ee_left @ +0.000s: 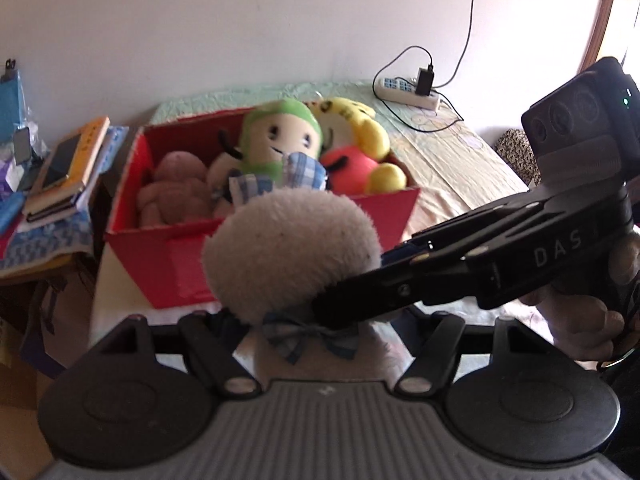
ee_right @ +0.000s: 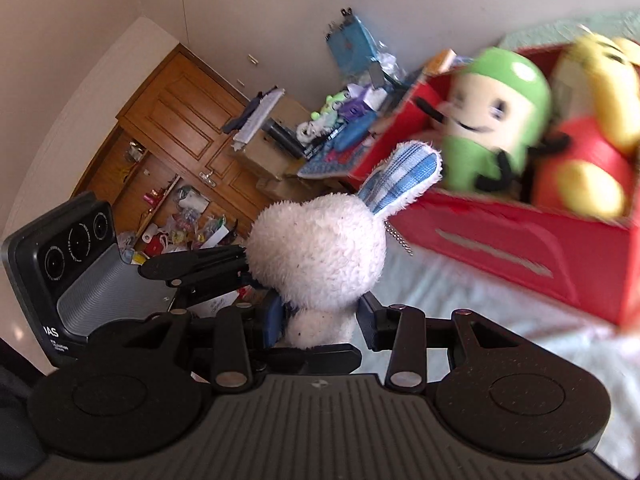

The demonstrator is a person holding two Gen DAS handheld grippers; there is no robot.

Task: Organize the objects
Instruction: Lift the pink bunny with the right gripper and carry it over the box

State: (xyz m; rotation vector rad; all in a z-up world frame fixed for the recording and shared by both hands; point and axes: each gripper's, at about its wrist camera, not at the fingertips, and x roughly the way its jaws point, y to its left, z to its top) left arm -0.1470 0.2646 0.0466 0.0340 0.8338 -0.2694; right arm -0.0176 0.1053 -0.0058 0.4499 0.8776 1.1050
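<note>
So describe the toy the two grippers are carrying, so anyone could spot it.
Find the red box full of soft toys on the bed. Just in front of it, both grippers hold a fluffy white bunny. Unlike the boxed toys, it has blue checked ears and a matching bow.

Ahead of the matt black plastic tool, the plush rabbit is fuzzy white fleece; its ear is checked cloth.
</note>
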